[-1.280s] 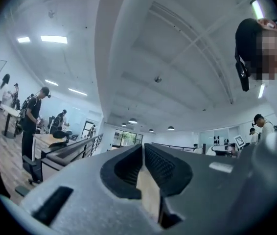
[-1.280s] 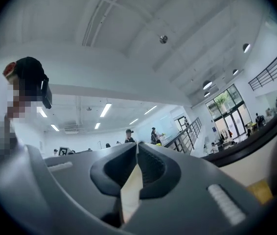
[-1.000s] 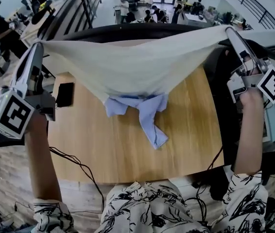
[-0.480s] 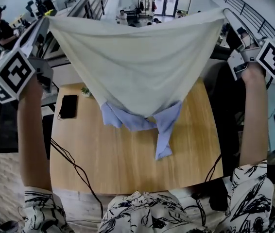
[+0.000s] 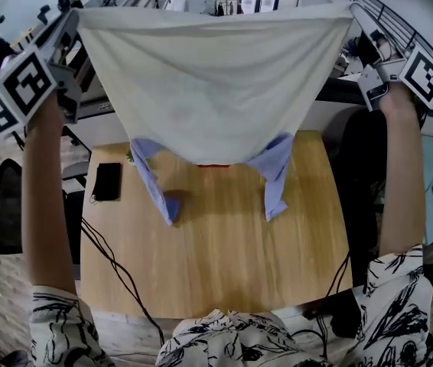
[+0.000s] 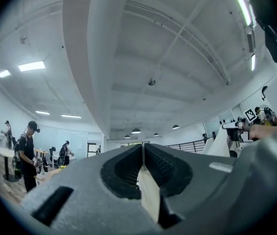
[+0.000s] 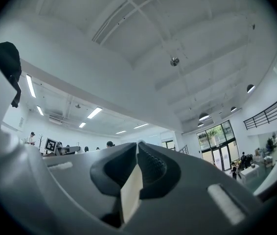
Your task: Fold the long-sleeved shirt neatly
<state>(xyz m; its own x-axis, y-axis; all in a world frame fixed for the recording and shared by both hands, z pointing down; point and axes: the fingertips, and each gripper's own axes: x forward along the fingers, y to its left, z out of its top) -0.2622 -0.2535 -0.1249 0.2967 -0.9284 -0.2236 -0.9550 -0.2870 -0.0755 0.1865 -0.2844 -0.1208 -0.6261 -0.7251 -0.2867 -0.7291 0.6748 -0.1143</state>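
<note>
Wooden table [image 5: 224, 258] is recorded below, with a black phone [image 5: 107, 180] near its left edge. Left gripper [image 5: 73, 17] is clamped shut on one top corner of the shirt [image 5: 209, 82]. The cream cloth is held spread in the air above the table, and two blue sleeves [image 5: 152, 182] are seen hanging beneath it. Right gripper [image 5: 354, 12] is clamped on the opposite corner.

Shirt [image 5: 209, 90] hangs as curtain across front, blocks forward reach; table [image 5: 224, 266] near half free; phone [image 5: 107, 180] at left edge.
</note>
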